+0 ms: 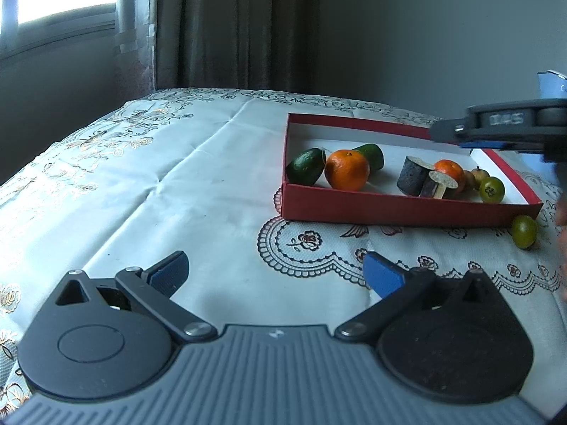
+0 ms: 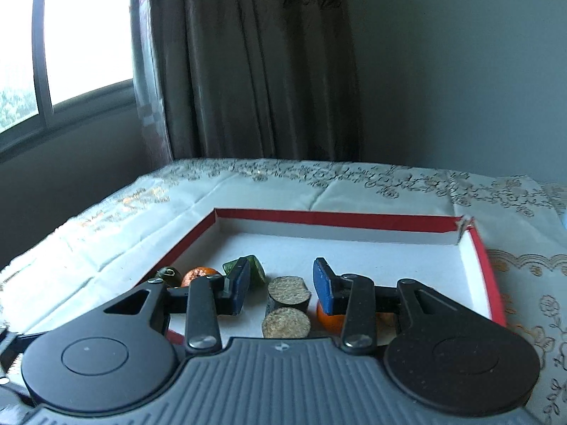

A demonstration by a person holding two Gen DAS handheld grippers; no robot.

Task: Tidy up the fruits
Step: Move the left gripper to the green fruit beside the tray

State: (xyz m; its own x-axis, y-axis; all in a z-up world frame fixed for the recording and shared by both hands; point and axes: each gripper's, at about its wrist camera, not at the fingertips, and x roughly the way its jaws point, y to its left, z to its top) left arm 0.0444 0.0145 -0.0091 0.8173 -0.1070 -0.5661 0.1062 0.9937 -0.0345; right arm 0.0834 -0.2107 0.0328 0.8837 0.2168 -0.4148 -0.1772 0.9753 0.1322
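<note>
The left claw (image 1: 276,276) stood wide apart with nothing between its blue pads, low over the tablecloth (image 1: 177,177). Ahead of it and to its right lay the red box (image 1: 389,209), holding two oranges, green fruits and dark cut pieces. One green fruit (image 1: 523,231) sat outside, just beside the box's near corner. The right claw (image 2: 283,283) hovered over the box, narrow and holding nothing, the dark pieces (image 2: 288,288) just beyond its tips.

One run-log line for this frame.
left gripper open, idle | right gripper open over red box | one green fruit outside box
</note>
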